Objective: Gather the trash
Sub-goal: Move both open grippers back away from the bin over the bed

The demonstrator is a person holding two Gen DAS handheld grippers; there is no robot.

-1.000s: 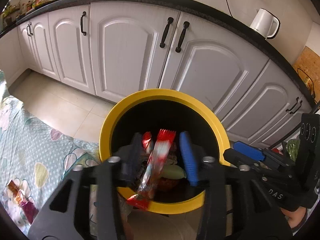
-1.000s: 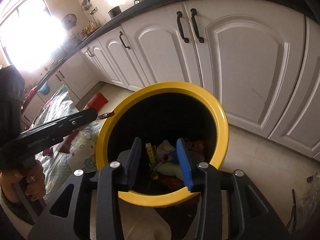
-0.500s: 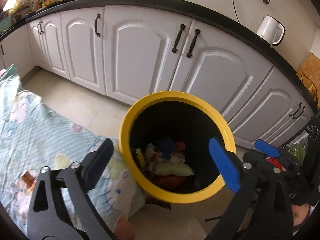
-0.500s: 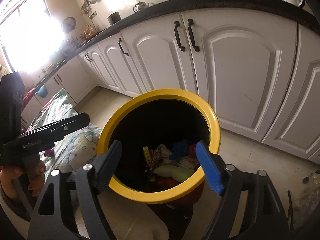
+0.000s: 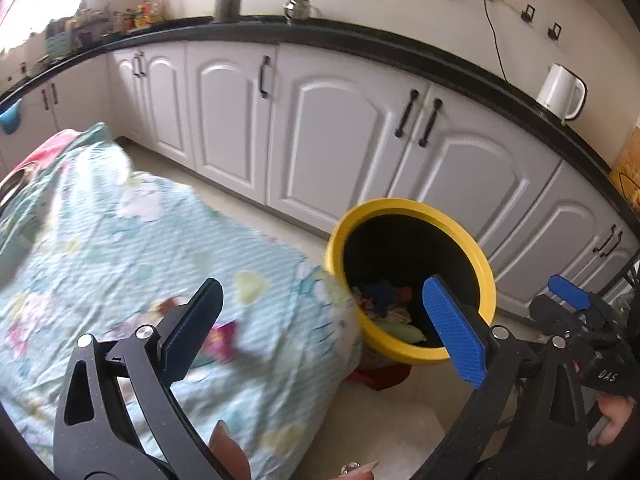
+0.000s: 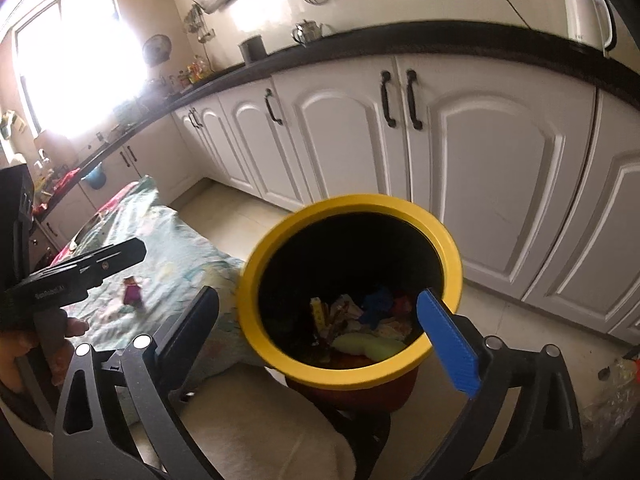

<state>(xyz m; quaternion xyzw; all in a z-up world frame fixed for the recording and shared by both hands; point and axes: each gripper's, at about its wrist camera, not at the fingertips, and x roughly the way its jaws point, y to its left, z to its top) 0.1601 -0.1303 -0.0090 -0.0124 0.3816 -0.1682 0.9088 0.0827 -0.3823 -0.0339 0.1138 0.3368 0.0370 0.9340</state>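
Observation:
A yellow-rimmed trash bin (image 5: 408, 210) (image 6: 348, 204) stands by the cloth-covered table; several wrappers (image 6: 360, 316) lie inside it. My left gripper (image 5: 320, 328) is open and empty, held over the table's edge to the left of the bin. My right gripper (image 6: 320, 332) is open and empty, just in front of the bin's near rim. A pink wrapper (image 5: 222, 340) (image 6: 132, 292) lies on the floral cloth (image 5: 120, 240). The right gripper also shows at the right edge of the left wrist view (image 5: 568, 300).
White kitchen cabinets (image 5: 332, 140) with a black counter run behind the bin. A white kettle (image 5: 560, 92) stands on the counter. Tiled floor (image 6: 224, 208) lies between table and cabinets. A clear bag (image 6: 612, 392) lies on the floor at right.
The left gripper opened and dropped the red-and-white wrapper into the bin, then swung left and back toward the table. The right gripper opened wide and pulled back a little from the bin.

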